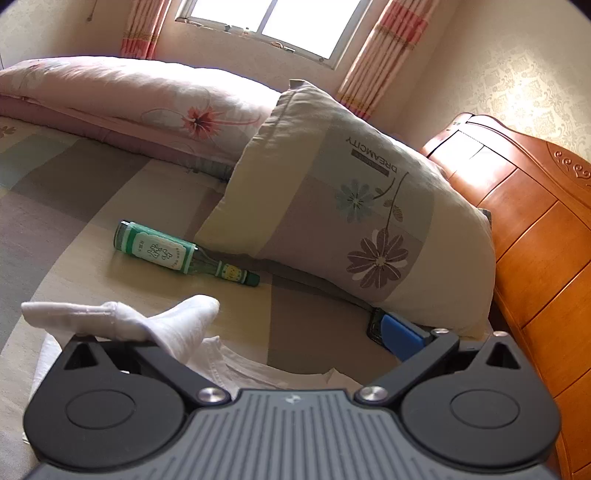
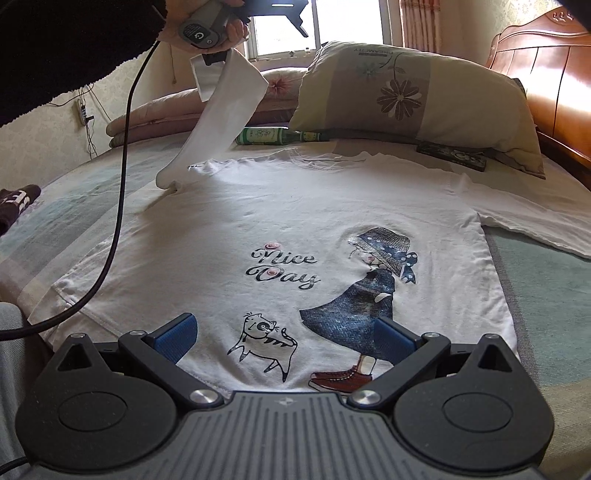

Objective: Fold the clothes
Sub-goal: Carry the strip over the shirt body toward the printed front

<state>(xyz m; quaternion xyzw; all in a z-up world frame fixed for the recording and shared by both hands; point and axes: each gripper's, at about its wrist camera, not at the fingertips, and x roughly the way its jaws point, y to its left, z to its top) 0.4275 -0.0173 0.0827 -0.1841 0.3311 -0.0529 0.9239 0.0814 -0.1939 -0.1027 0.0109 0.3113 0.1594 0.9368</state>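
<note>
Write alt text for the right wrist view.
A white T-shirt printed "Nice Day" lies flat on a bed, with the open right gripper low over its hem. The left gripper, held in a hand, lifts one sleeve. Behind lie a green bottle and a pillow.

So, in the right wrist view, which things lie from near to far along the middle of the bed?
Right claw → cat print → "Nice Day" text → shirt collar → green bottle → window.

White printed T-shirt (image 2: 280,229) — sleeve (image 2: 225,107) lifted
</note>
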